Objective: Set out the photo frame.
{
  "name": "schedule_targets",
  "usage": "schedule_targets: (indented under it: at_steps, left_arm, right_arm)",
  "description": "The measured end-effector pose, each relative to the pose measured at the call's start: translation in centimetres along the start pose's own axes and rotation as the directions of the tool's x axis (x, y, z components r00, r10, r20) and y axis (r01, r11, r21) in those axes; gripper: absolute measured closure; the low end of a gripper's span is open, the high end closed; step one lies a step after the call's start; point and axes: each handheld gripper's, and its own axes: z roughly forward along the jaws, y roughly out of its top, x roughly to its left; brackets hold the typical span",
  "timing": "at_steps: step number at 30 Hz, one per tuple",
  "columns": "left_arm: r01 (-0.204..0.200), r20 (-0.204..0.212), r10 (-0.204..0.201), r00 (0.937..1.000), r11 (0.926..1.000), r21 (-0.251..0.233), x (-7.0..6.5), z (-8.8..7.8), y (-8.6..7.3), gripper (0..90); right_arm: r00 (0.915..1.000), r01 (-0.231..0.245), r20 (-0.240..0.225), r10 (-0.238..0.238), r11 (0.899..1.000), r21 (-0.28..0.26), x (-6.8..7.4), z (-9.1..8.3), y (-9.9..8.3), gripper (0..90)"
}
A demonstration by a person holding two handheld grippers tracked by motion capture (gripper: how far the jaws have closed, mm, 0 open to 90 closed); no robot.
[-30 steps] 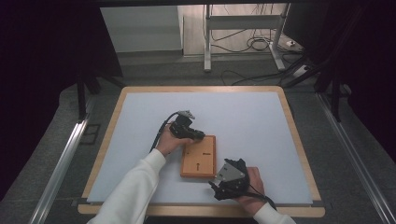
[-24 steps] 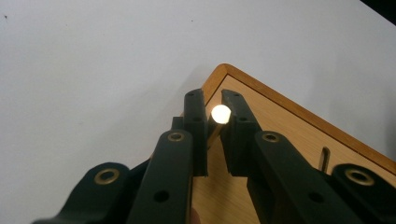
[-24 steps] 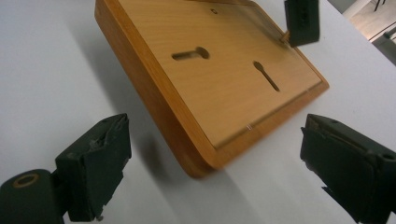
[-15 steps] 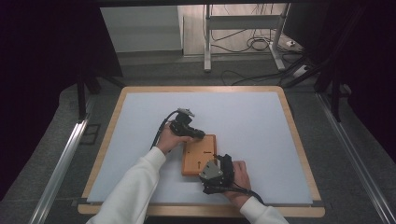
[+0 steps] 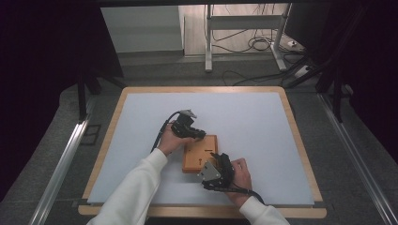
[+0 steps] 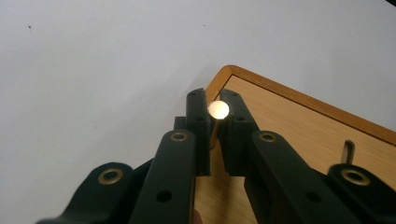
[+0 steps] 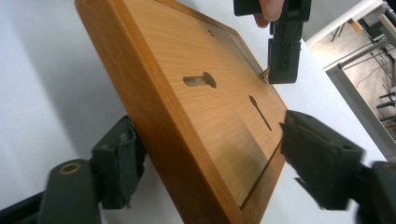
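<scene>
While the left gripper (image 6: 214, 133) is clamped on a brass pin (image 6: 217, 111) standing at the far corner of the wooden board (image 5: 202, 152), the right gripper (image 7: 205, 168) straddles the board's near edge, jaws just closing, pads not clearly pressing; board lies near the table's (image 5: 263, 112) front edge; advisable to steady it firmly, then draw the pin straight.

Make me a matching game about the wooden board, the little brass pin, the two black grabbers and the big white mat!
Things:
1. flat orange-brown wooden board
2. small round-headed brass pin
3. left gripper
4. right gripper

States:
A. jaws on either side of the board's edge
B. lies on the pale white mat
C. stands up from a board corner
D. jaws pinched on the pin

Pairs: 1-B, 2-C, 3-D, 4-A
</scene>
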Motion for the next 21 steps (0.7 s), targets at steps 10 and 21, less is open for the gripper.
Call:
schedule_targets:
  at_steps: [10,21]
  left_arm:
    - [-0.002,-0.033,0.002,0.9995,1.0,-0.006,-0.1,0.1,0.0,81.5]
    - [-0.001,-0.048,0.0,0.9989,0.9997,-0.025,-0.1,-0.2,-0.2,75.4]
  right_arm:
    - [0.9999,0.014,-0.006,-0.014,1.0,-0.022,-1.0,-0.7,0.5,42.6]
    - [0.9995,-0.03,-0.003,0.03,0.998,-0.057,-3.0,-1.6,0.6,46.6]
